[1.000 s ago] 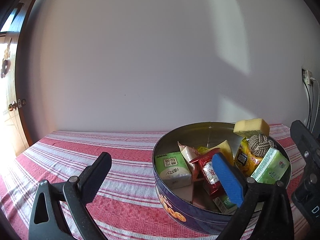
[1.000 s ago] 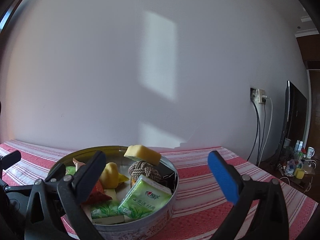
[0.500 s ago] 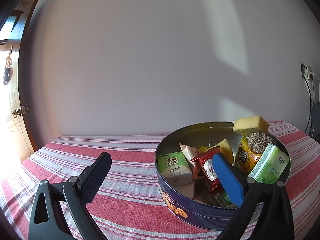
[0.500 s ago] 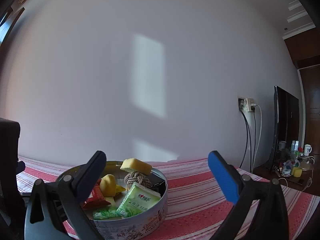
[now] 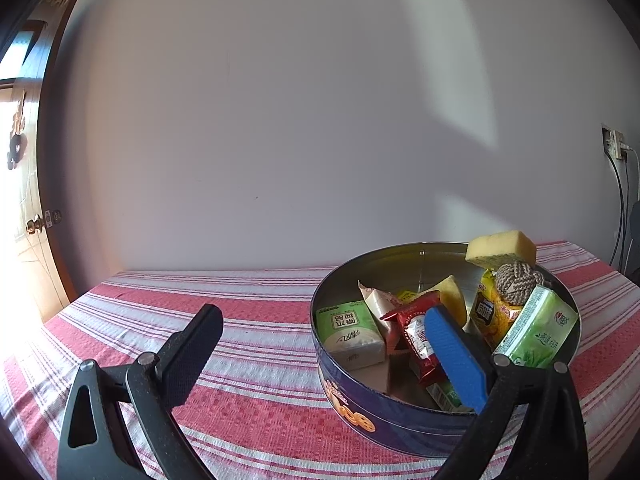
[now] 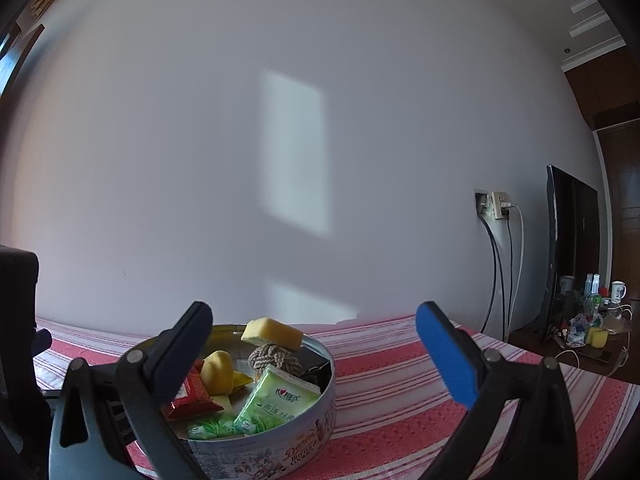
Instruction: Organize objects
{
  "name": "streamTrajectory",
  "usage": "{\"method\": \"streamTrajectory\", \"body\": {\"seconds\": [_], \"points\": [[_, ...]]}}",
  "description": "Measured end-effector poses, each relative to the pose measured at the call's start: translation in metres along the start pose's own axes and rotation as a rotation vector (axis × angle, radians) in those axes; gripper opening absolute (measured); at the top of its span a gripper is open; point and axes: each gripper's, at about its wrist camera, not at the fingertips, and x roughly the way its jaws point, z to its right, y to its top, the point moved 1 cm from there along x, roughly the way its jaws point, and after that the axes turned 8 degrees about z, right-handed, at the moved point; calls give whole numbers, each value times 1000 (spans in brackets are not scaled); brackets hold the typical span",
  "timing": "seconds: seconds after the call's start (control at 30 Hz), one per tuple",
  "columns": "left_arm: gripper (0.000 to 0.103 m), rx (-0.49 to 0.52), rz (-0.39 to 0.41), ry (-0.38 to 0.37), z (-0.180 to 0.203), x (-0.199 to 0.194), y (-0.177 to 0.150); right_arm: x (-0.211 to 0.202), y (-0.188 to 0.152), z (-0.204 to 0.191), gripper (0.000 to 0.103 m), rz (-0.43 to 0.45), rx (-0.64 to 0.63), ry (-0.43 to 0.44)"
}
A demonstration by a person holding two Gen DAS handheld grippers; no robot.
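While both grippers, left (image 5: pixel 320 344) and right (image 6: pixel 314 344), hang spread and empty, the tin (image 5: pixel 400 420) already holds everything on view; sorting may be done or pending.

surface: table (image 5: pixel 260 308) with red-and-white striped cloth, far edge against plain wall | on it: round cookie tin (image 5: pixel 400 420), open, right side in left wrist view, near-left in right wrist view (image 6: pixel 296 444) | tin state: upright, filled with packets | rest of cloth: bare
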Motion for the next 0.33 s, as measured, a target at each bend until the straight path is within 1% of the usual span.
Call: {"method": "streamTrajectory", "body": {"seconds": [0.1,0.23,0.33], "points": [[102,-5,-6,-30,1,1,-1,0,0,2,103,-1,6,-3],[102,-13,-5,-33,0,2,-1,2,-1,3,103,-11,5,1],[102,-6,-3,-27,2,3,-1,5,-2,4,103,-22,8,-15]]}}
